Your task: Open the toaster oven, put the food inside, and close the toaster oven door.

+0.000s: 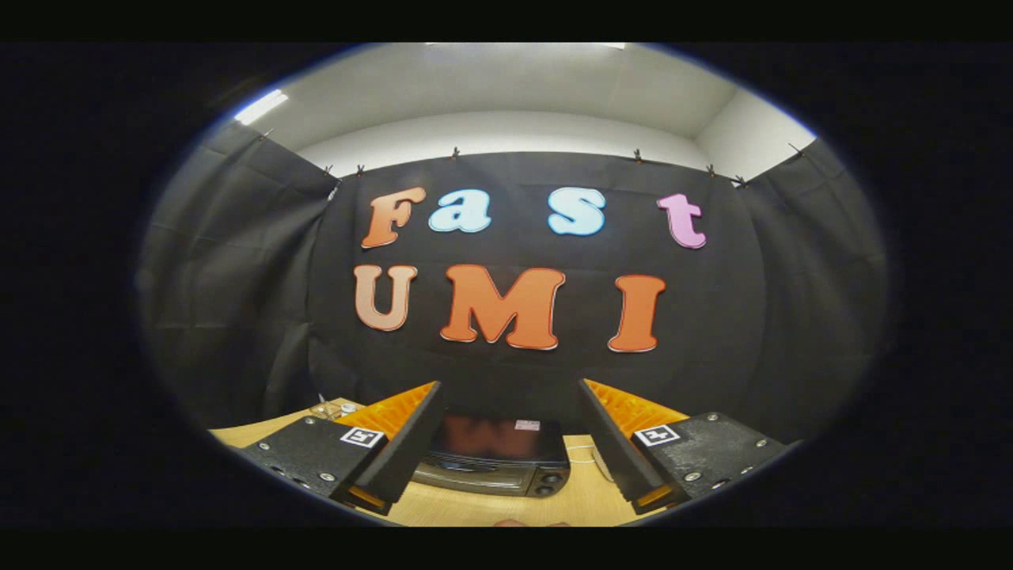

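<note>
The toaster oven (497, 459) sits low in the middle of the frame, on a light wooden table (475, 507) in front of the black cloth wall. It is a dark, boxy appliance with a glossy top and two round knobs at its right front end. Its door appears closed. It lies beyond the wide-apart fingers of the gripper (510, 388), seen between them, untouched.

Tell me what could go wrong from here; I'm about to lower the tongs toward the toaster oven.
1. The toaster oven sits low between the open tongs and well beyond them, door apparently closed; its handle is hard to make out, so a descent could miss it.
2. A thin white cord lies on the wooden table beside the oven and might snag.
3. Small items behind the left finger could get knocked.
</note>
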Available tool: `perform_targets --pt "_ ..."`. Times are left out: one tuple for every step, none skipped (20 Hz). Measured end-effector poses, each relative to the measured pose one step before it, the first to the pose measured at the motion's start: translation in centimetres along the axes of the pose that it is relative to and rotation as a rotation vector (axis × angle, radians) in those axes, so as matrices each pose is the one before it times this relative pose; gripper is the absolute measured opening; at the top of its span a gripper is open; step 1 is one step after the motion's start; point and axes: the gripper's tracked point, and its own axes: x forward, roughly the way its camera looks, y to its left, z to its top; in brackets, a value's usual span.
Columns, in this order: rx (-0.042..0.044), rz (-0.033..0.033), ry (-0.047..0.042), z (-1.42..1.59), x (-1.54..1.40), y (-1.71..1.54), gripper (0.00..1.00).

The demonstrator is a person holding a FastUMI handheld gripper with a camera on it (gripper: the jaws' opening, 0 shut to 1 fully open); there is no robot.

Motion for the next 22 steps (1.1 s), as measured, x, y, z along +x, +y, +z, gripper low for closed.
perform_targets --pt "-0.00205 -0.00856 0.01336 -0.733 0.738 0.075 0.99" --pt "-0.00153 -0.00792 0.02516 -1.114 0.728 0.254 0.99" --pt "0.00441 0.00439 0.03075 -1.389 0.6 0.755 0.99" --pt "0.00572 0.01096 0.03032 -1.248 0.371 0.792 0.99" --pt "0.0068 0.0091 0.02756 -1.101 0.549 0.619 0.99" --pt "0.00691 0.00664 0.02283 -1.005 0.593 0.62 0.99" --pt "0.00726 0.00552 0.02975 -1.075 0.478 0.617 0.99" --pt "0.01053 0.00331 0.03568 -1.365 0.634 0.491 0.99" --pt "0.01433 0.00324 0.04174 -1.322 0.576 0.4 0.99" --pt "0.01873 0.00557 0.03796 -1.203 0.634 0.529 0.99" --pt "0.01905 0.00432 0.03273 -0.933 0.714 0.411 0.99" --pt "0.01338 0.01031 0.02456 -0.869 0.718 0.517 0.99" --pt "0.00867 0.0011 0.02341 -0.781 0.687 0.199 0.99" --pt "0.00018 0.00269 0.01745 -0.601 0.745 0.214 0.99" --pt "-0.00851 -0.002 0.01988 -0.587 0.711 0.188 0.99" --pt "-0.0124 -0.00339 0.02424 -0.778 0.801 0.068 0.99" --pt "-0.00689 -0.00616 0.02424 -0.567 0.798 0.023 1.0" --pt "-0.00273 -0.00584 0.02554 -0.614 0.563 0.03 1.0" --pt "0.00064 -0.0081 0.02007 -0.394 0.567 0.003 0.99" --pt "-0.00038 -0.01 0.01709 -0.288 0.574 -0.037 0.99" --pt "-0.00051 -0.01233 0.01633 -0.266 0.524 -0.082 0.98" --pt "0.0012 -0.00848 0.01644 -0.229 0.445 -0.018 0.98"
